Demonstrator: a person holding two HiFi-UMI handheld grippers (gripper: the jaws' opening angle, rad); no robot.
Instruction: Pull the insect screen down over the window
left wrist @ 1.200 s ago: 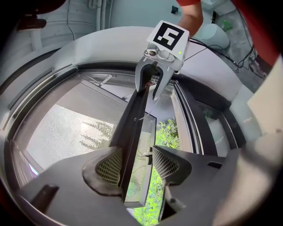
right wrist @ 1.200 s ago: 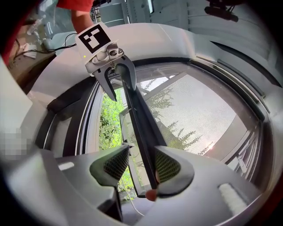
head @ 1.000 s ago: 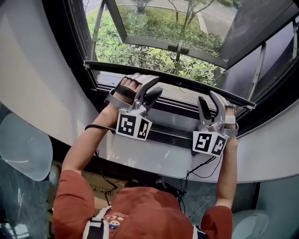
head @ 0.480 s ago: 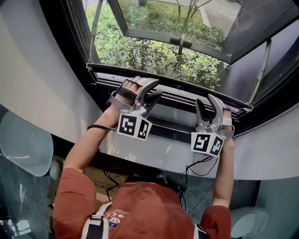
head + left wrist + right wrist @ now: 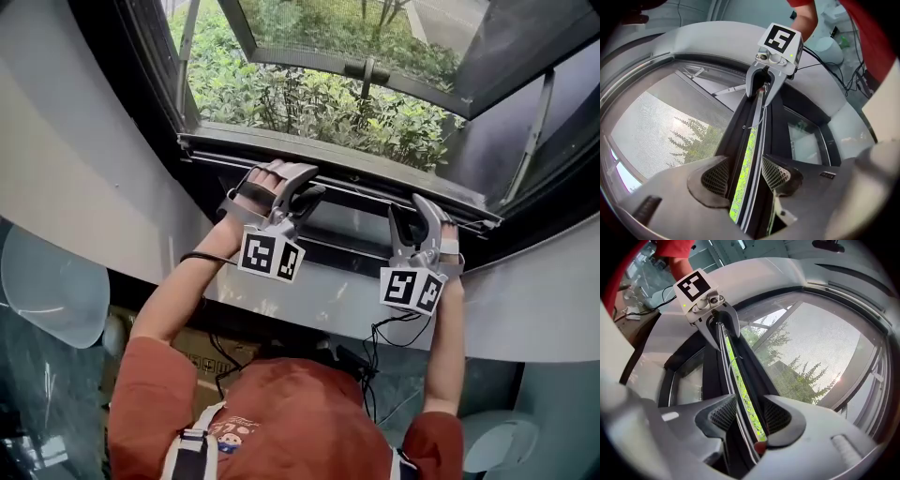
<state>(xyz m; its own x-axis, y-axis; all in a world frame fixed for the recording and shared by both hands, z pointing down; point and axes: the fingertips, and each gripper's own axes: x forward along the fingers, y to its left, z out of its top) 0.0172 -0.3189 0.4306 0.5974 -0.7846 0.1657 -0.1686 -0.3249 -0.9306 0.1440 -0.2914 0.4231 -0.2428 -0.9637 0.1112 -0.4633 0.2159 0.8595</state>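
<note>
We clamp the insect screen's [image 5: 661, 129] pull bar [image 5: 354, 180], which sits low and close to the lower frame [image 5: 342, 261], between the closed jaws of the left hand-held gripper [image 5: 298, 195] and right hand-held gripper [image 5: 419, 223], set well apart, likely so it descends level.

The insect screen's bottom bar [image 5: 356, 178] ran left to right just behind the sill [image 5: 319, 305]. The left gripper [image 5: 312, 183] sat on it left of the middle and the right gripper [image 5: 408, 208] near its right end, with the bar between each one's jaws. Beyond the bar lay shrubs [image 5: 309, 98], and the open sash [image 5: 375, 70] stood past them.
</note>
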